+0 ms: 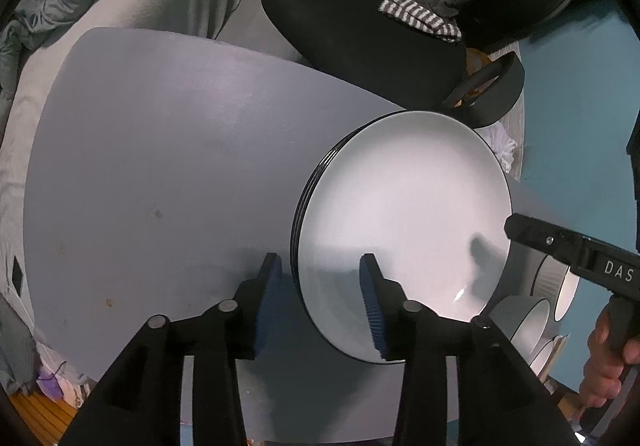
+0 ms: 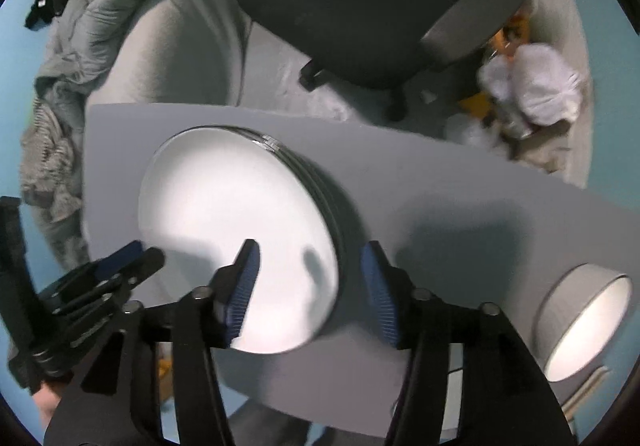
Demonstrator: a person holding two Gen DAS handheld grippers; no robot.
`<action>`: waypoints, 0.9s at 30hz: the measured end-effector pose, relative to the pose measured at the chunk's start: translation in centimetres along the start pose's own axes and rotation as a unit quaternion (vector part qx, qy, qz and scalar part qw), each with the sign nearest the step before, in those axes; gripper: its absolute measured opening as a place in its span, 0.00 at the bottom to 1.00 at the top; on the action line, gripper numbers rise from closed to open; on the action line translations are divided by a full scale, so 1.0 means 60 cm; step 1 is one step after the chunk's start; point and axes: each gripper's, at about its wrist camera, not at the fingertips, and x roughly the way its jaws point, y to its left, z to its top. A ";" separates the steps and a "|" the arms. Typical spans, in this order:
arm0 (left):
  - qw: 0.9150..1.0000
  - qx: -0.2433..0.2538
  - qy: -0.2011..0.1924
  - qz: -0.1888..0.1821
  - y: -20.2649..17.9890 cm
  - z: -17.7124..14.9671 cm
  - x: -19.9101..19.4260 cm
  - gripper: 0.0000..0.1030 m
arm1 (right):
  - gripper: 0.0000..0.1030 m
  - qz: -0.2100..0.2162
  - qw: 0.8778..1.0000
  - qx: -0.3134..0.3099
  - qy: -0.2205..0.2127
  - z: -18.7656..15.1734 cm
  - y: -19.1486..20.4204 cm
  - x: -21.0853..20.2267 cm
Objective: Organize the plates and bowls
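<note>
Bowl point(image 2: 588, 322) cut off, lower plates point(image 2: 320, 182) hidden

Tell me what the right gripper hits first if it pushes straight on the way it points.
Probably the right rim of the plate stack: the right gripper points steeply down with open jaws straddling it, the grey table beneath. Depth is unclear.

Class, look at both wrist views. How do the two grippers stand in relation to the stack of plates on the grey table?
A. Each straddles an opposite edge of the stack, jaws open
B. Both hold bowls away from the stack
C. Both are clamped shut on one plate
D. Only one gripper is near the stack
A: the left gripper and the right gripper each have one pad over the top plate and one outside the rim of the stack of plates, not pressing on it.
</note>
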 end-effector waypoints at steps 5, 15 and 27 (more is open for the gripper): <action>1.000 0.004 -0.008 0.004 -0.006 -0.014 -0.011 0.56 | 0.62 -0.028 0.999 -0.016 -0.022 -0.009 0.008 -0.014; 0.997 0.053 -0.043 0.020 -0.052 -0.066 -0.056 0.70 | 0.67 -0.075 0.994 -0.061 -0.060 -0.058 0.025 -0.047; 0.989 0.107 -0.091 0.038 -0.104 -0.132 -0.117 0.78 | 0.70 -0.106 0.984 -0.073 -0.122 -0.124 0.020 -0.124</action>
